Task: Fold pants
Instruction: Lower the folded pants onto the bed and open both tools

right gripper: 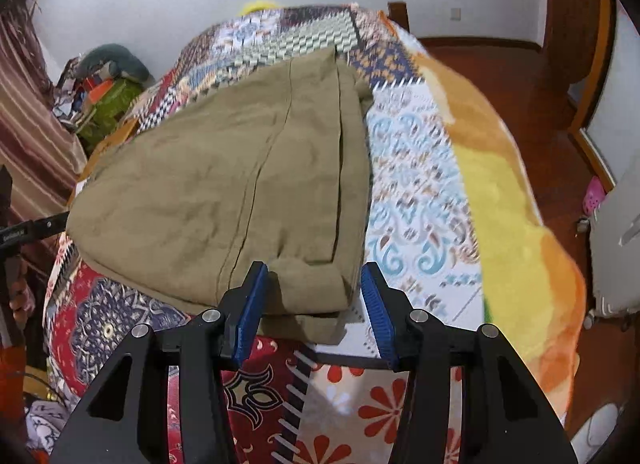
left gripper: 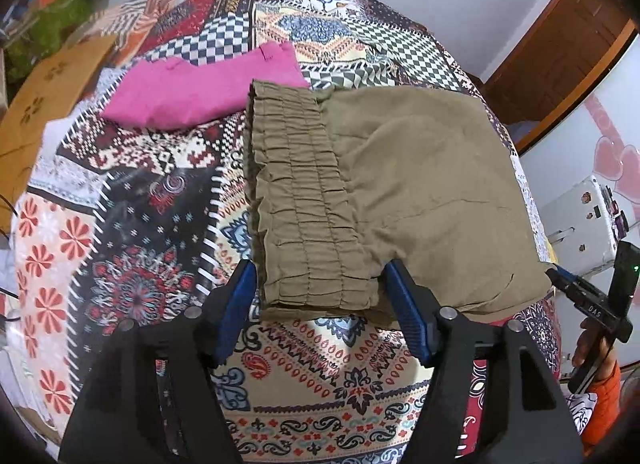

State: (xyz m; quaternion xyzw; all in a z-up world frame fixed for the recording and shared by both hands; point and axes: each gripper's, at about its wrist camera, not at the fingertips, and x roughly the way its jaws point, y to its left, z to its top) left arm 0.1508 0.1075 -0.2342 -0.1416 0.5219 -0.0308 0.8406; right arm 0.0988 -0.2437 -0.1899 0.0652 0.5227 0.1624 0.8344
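Olive-brown pants (left gripper: 384,192) lie folded on the patterned bedspread, elastic waistband (left gripper: 304,200) toward the left. My left gripper (left gripper: 320,296) is open, its blue pads either side of the waistband's near corner. The pants also show in the right wrist view (right gripper: 224,192), with the leg hems at the near edge. My right gripper (right gripper: 312,296) is open, its blue pads straddling the near hem corner (right gripper: 312,284). The right gripper's tip shows in the left wrist view (left gripper: 560,278) at the pants' right edge.
Folded pink pants (left gripper: 200,92) lie beyond the waistband. A brown cardboard box (left gripper: 52,80) sits at the bed's left. A yellow-orange blanket (right gripper: 508,200) covers the bed's right edge, with wooden floor (right gripper: 500,64) beyond. Clutter (right gripper: 104,96) is piled by the wall.
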